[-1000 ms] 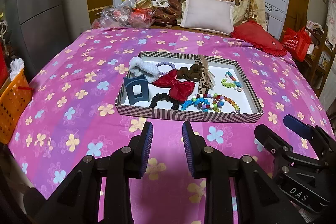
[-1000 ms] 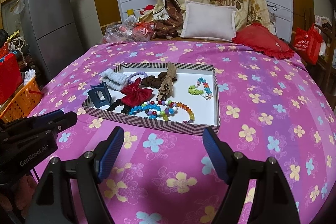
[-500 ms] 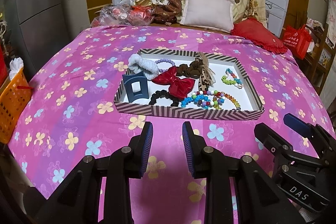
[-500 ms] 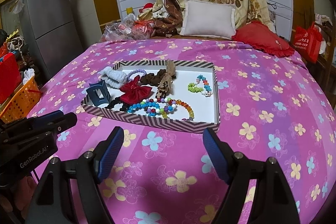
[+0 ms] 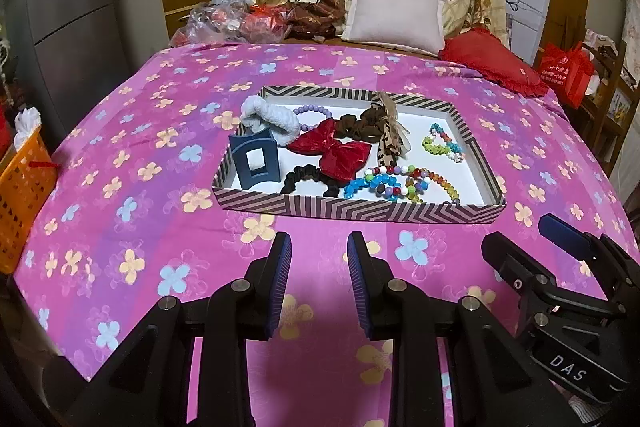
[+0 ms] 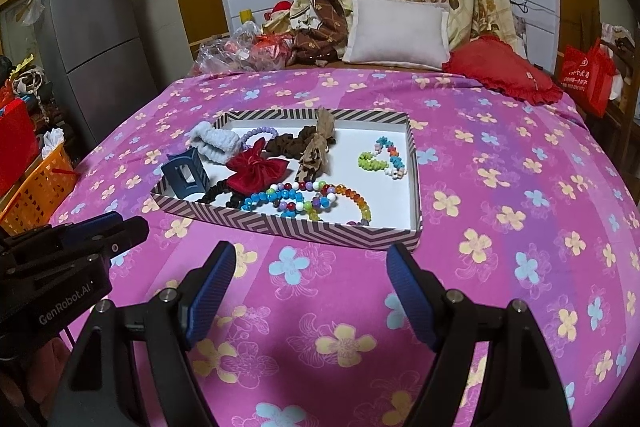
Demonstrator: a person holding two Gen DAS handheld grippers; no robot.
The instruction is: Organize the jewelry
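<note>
A striped shallow tray (image 5: 360, 209) (image 6: 280, 223) lies on the pink flowered bedspread. It holds a red bow (image 5: 332, 151) (image 6: 258, 171), a blue claw clip (image 5: 256, 161) (image 6: 186, 175), a white scrunchie (image 5: 270, 121), a brown scrunchie (image 5: 358, 127), a black scrunchie (image 5: 304, 179), a leopard ribbon (image 5: 390, 143) and bead bracelets (image 5: 384, 185) (image 6: 304, 195). My left gripper (image 5: 318, 255) hovers before the tray's near edge, open narrowly and empty. To its right my right gripper (image 6: 310, 259) stands wide open, also empty, short of the tray's near right corner.
A white pillow (image 6: 398, 27), a red cushion (image 6: 504, 75) and a heap of bags and cloth (image 5: 240, 23) lie at the bed's far end. An orange basket (image 5: 20, 195) stands off the left edge, and a grey fridge (image 6: 92, 39) stands beyond it.
In the left wrist view the tray has shifted slightly up the picture. Neither gripper's jaw gap has changed, and nothing in the tray has moved.
</note>
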